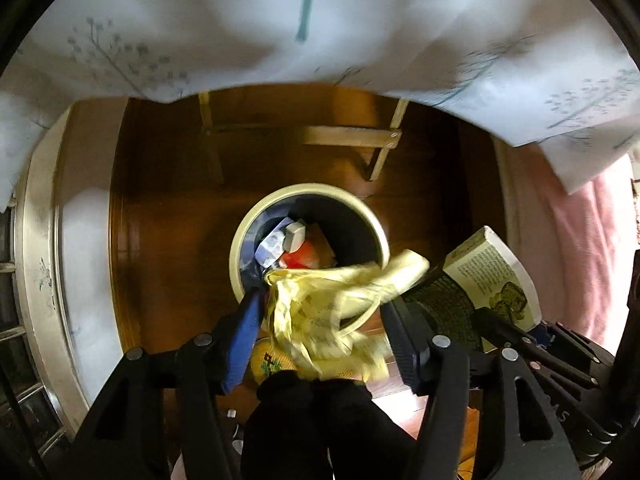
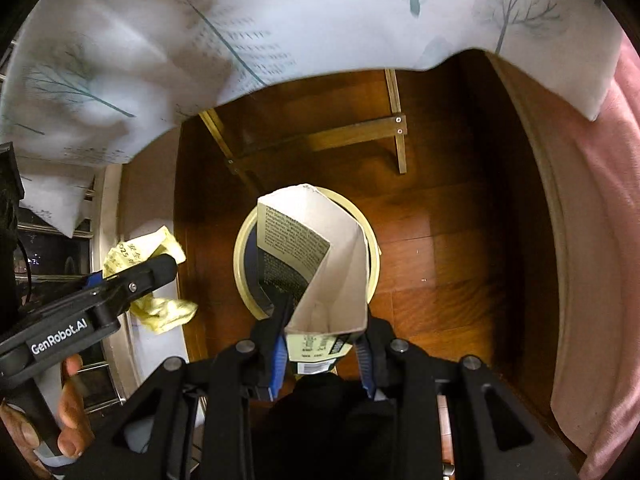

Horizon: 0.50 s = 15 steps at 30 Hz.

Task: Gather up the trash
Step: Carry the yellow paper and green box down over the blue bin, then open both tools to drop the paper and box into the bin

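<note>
A round cream-rimmed trash bin point(image 1: 372, 216) stands on the wood floor below both grippers, with a bottle and wrappers inside. My left gripper point(image 1: 324, 320) has its jaws wide apart with a crumpled yellow wrapper point(image 1: 332, 312) between them, blurred, over the bin's near rim. In the right wrist view the left gripper point(image 2: 132, 284) and the wrapper point(image 2: 160, 312) show at the left. My right gripper point(image 2: 324, 332) is shut on an opened paper carton point(image 2: 328, 264) held above the bin point(image 2: 240, 256). The carton also shows in the left wrist view point(image 1: 492, 276).
A table with a white tree-print cloth point(image 1: 280, 28) overhangs the bin. Wooden table legs and a crossbar point(image 2: 352, 132) stand behind the bin. A pink cloth point(image 2: 596, 240) hangs at the right. A window frame point(image 1: 36, 280) is at the left.
</note>
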Each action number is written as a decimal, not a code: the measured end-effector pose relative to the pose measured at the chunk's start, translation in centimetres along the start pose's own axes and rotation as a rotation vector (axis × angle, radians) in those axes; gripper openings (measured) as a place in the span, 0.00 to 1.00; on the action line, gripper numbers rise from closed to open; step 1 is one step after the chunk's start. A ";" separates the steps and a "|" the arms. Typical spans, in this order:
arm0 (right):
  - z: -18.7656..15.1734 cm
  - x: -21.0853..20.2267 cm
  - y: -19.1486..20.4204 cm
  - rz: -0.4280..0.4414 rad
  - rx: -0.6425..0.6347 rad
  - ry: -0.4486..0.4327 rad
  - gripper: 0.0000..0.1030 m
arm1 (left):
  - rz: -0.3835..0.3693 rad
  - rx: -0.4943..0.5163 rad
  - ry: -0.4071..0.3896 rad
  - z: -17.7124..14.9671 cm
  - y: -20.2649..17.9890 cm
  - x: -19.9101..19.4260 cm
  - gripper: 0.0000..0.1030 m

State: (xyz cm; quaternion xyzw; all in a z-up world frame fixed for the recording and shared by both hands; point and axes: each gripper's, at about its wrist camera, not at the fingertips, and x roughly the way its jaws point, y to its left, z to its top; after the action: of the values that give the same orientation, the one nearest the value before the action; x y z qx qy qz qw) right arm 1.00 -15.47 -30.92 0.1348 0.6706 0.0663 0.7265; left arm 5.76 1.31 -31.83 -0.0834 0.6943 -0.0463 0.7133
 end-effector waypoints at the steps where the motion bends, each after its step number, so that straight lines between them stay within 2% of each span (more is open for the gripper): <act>1: 0.2 0.5 0.0 -0.001 -0.003 0.005 0.29 | 0.003 -0.007 0.008 0.1 0.2 0.5 0.62; 5: 0.6 1.7 0.2 -0.005 -0.010 0.009 0.29 | 0.006 -0.028 0.016 0.2 1.5 1.8 0.76; 15: 1.1 4.3 2.6 -0.012 -0.047 0.052 0.29 | 0.080 -0.089 -0.023 0.5 4.7 1.8 0.76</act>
State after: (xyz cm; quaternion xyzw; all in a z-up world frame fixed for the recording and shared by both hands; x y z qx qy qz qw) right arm 2.67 -11.90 -34.18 0.1118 0.6883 0.0812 0.7122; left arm 6.09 5.61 -34.43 -0.0877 0.6904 0.0138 0.7180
